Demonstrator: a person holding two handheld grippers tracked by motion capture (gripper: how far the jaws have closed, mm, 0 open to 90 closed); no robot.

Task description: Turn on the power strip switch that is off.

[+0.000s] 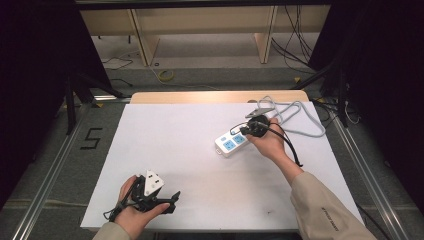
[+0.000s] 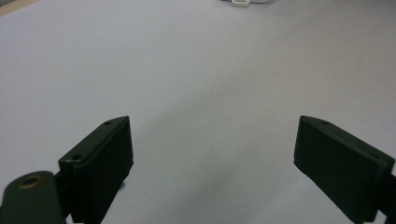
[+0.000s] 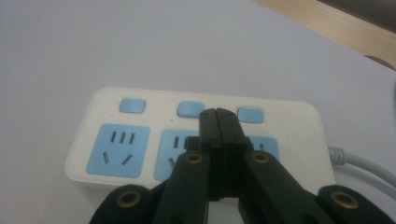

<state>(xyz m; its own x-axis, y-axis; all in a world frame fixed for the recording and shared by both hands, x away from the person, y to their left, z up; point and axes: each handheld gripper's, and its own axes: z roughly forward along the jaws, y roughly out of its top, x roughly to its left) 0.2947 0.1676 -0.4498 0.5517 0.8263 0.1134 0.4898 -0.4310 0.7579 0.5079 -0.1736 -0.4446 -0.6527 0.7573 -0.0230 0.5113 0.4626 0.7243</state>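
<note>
Right claw [image 3: 218,114] hovers pinched together over power strip [image 3: 140,140]; left claw [image 2: 212,154] rests wide apart.

Power strip [image 1: 231,144] on table's [image 1: 165,150] right half.

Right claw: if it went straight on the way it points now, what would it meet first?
Most likely the power strip: the shut right claw points at its middle blue switch, though contact can't be judged.
</note>
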